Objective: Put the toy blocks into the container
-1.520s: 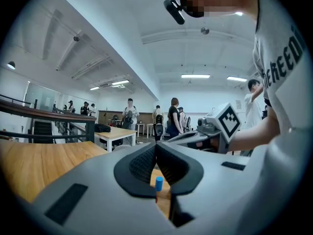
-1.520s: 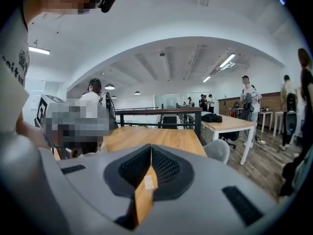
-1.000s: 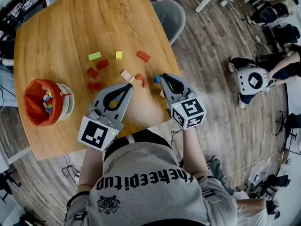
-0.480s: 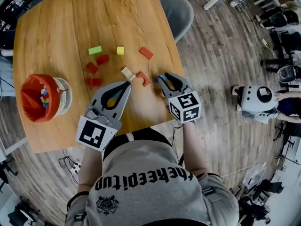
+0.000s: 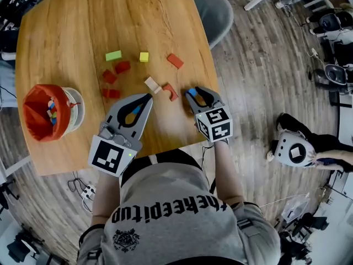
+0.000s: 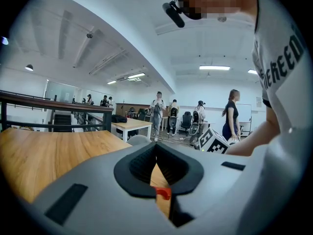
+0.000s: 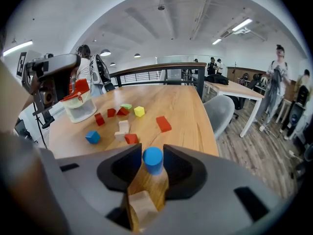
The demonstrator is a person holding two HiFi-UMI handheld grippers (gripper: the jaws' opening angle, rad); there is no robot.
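Just now the jaws of the right gripper (image 5: 194,93) were opened around the blue block (image 7: 153,159) on the desk (image 5: 66,26), ready for grabbing; the left gripper (image 5: 146,97) was closed on nothing

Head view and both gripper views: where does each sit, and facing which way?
Head view: on the person's head, steeply down on the table; shirt, forearms, left gripper and right gripper show.
Left gripper view: on that gripper, level across the table; shut jaws, shirt at right.
Right gripper view: on that gripper, tilted down; jaws, just opened, stand round a blue cylinder.
Shared: head and right gripper views both show cylinder and container.
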